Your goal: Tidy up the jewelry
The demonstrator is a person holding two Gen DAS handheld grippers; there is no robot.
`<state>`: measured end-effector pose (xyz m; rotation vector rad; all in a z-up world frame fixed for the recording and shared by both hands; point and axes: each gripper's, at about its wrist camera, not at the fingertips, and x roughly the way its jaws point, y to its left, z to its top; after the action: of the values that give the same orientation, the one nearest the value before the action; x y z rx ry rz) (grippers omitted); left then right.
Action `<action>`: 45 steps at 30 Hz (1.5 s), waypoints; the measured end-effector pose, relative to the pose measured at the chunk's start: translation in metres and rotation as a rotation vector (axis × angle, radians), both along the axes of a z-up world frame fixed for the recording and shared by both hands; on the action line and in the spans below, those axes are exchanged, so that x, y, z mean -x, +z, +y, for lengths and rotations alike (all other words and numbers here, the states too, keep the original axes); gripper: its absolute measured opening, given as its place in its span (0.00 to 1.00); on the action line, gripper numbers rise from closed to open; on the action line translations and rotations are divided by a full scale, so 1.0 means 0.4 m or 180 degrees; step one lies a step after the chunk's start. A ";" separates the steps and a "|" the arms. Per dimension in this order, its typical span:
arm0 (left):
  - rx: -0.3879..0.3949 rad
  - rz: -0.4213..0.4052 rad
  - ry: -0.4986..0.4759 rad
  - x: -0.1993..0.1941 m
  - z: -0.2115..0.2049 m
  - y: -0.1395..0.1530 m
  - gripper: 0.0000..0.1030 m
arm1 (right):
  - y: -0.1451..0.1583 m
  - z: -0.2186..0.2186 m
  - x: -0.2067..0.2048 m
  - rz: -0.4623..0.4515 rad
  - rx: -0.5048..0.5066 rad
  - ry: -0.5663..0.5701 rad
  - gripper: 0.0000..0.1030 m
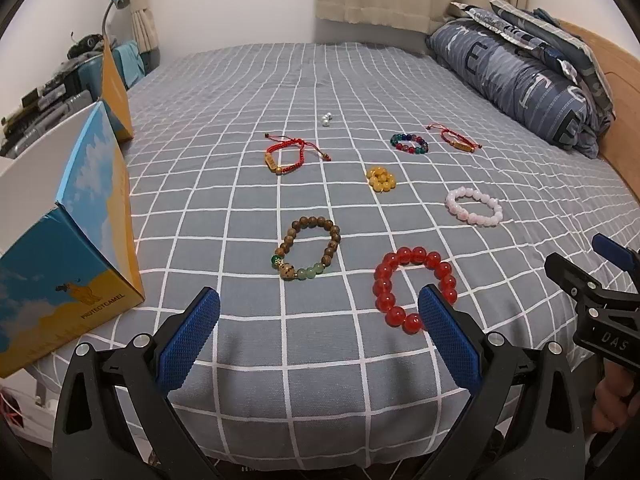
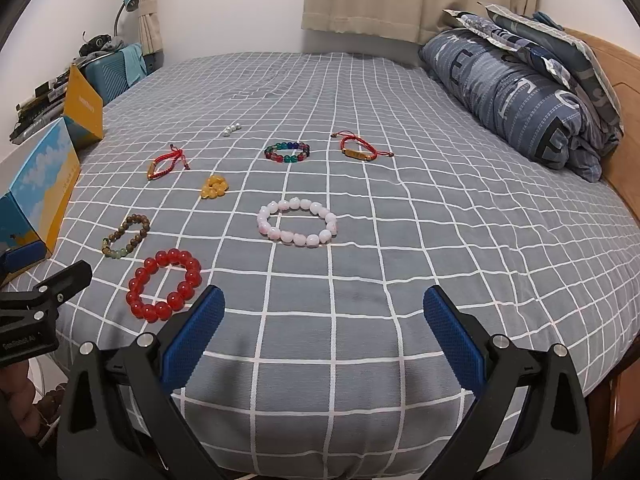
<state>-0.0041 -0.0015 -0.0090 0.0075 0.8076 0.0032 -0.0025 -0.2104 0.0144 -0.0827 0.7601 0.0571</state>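
A bed [image 2: 400, 240] in a grey sheet with white grid lines carries everything. Near its front edge lie a red bead bracelet [image 2: 164, 285] and, just beside it, a brown wooden bead bracelet [image 2: 126, 236]. A pale pink bead bracelet [image 2: 297, 222] sits mid-bed. Further back are a yellow bead cluster [image 2: 215, 187], two red cord bracelets [image 2: 167, 163] [image 2: 358, 149], a multicoloured bead bracelet [image 2: 287, 151] and a few small pearls [image 2: 231, 129]. An open blue-and-yellow box [image 1: 72, 248] stands at the left edge; a folded blue quilt [image 2: 516, 96] lies along the right edge.
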 end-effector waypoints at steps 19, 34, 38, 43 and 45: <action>0.0041 0.0022 0.0136 -0.001 0.012 0.005 0.94 | 0.010 -0.003 0.009 -0.0012 0.0011 0.0000 0.93; 0.0027 -0.0014 0.0113 -0.002 0.006 0.005 0.94 | 0.016 -0.005 0.008 0.0002 0.0002 -0.0017 0.93; 0.0013 -0.0025 0.0105 -0.001 0.004 0.005 0.94 | 0.015 -0.006 0.006 0.0004 0.0001 -0.0012 0.93; 0.0013 -0.0023 0.0106 0.000 0.005 0.005 0.94 | 0.017 -0.005 0.006 0.0008 -0.0006 -0.0021 0.93; 0.0008 -0.0028 0.0112 0.002 0.005 0.005 0.94 | 0.017 -0.004 0.005 0.0006 -0.0006 -0.0020 0.93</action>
<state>-0.0047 0.0006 -0.0070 -0.0089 0.7989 0.0354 -0.0045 -0.2122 0.0213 -0.0784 0.7623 0.0519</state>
